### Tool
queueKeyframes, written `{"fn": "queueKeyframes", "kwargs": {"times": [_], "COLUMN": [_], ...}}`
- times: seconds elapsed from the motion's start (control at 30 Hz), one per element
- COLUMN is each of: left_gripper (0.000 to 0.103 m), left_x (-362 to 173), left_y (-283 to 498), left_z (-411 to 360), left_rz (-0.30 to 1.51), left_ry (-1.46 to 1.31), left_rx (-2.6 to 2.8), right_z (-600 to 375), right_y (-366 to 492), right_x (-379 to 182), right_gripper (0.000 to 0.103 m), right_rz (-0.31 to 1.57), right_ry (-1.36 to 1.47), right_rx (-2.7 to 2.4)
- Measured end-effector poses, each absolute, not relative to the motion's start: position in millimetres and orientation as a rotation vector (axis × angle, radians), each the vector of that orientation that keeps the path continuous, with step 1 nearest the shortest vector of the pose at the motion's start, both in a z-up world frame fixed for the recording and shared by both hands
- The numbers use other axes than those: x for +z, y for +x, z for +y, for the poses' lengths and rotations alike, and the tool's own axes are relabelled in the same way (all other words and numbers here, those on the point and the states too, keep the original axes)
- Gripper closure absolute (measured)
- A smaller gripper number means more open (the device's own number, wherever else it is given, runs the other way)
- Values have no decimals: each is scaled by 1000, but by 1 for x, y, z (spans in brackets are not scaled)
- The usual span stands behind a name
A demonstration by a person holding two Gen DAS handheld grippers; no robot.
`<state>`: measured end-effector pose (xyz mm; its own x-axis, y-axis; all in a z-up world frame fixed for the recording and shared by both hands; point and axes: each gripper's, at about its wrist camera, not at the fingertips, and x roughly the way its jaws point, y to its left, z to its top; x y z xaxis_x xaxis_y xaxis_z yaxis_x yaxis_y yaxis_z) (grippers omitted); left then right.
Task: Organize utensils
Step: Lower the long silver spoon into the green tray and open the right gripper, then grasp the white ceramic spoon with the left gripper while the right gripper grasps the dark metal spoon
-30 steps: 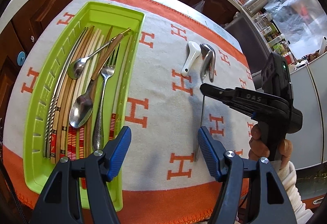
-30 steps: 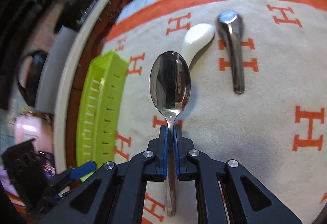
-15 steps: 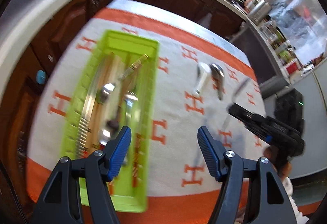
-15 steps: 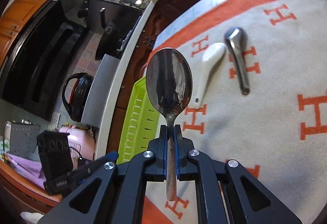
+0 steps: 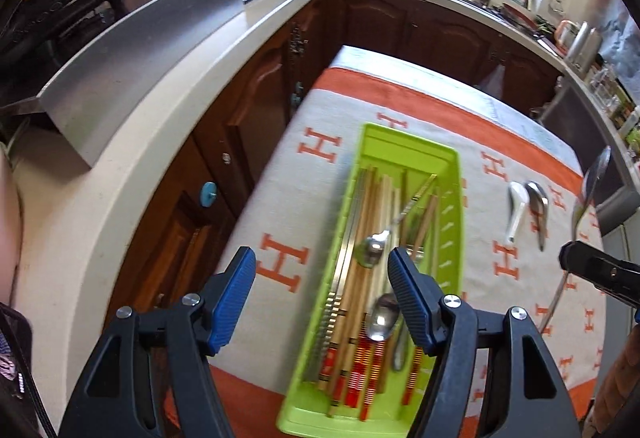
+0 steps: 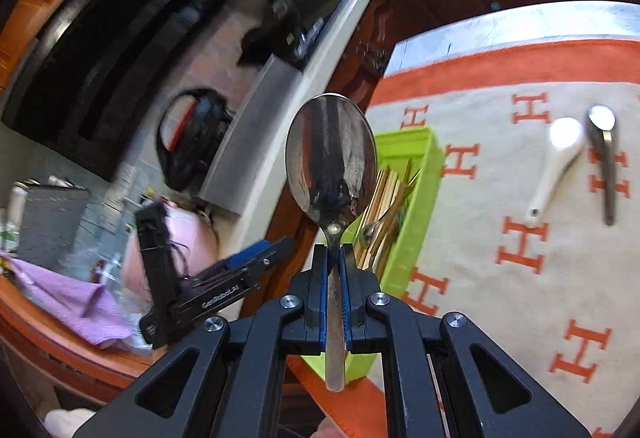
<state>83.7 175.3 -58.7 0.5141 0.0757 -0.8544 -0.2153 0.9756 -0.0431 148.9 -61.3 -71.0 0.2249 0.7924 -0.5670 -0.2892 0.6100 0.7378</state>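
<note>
My right gripper (image 6: 335,270) is shut on the handle of a steel spoon (image 6: 330,154), bowl upward, in the air to the right of the green tray (image 6: 416,230). The left wrist view shows that spoon (image 5: 596,174) and right gripper (image 5: 576,262) at the right edge. The tray (image 5: 454,198) holds chopsticks, spoons and a fork. My left gripper (image 5: 320,270) hovers over the tray's near left side; its jaws are opening with nothing between them. A white ceramic spoon (image 5: 516,206) and a steel soup spoon (image 5: 538,206) lie side by side on the cloth.
An orange-bordered cloth with H marks (image 5: 280,198) covers the table. Dark wooden cabinets (image 5: 240,126) and a pale curved countertop (image 5: 120,178) stand close to the table's left edge. A sink and bottles sit on the far counter.
The right gripper has lifted the spoon off the cloth and swung left toward the tray. The left gripper has risen and shifted left, so the tray now sits under its right finger.
</note>
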Motion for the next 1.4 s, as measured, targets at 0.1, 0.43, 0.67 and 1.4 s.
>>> {"fn": "queueKeyframes", "kwargs": {"times": [0.1, 0.43, 0.67, 1.4], "left_gripper": [31, 26, 26, 26], "left_x": [-64, -76, -80, -58], "left_y": [80, 81, 84, 112], "left_z": [184, 190, 182, 83], "left_rz": [1019, 1039, 1049, 1059], "left_ry": [-138, -124, -114, 43], "left_rx": [206, 214, 200, -45], "right_z": [-20, 43, 30, -101], "right_y": [160, 167, 151, 136], "right_x": [-87, -132, -106, -108], "right_gripper": [98, 85, 80, 80], "right_rz": [1201, 1361, 1278, 1238], "right_ry": [491, 305, 244, 296], "right_rx": [775, 603, 576, 408]}}
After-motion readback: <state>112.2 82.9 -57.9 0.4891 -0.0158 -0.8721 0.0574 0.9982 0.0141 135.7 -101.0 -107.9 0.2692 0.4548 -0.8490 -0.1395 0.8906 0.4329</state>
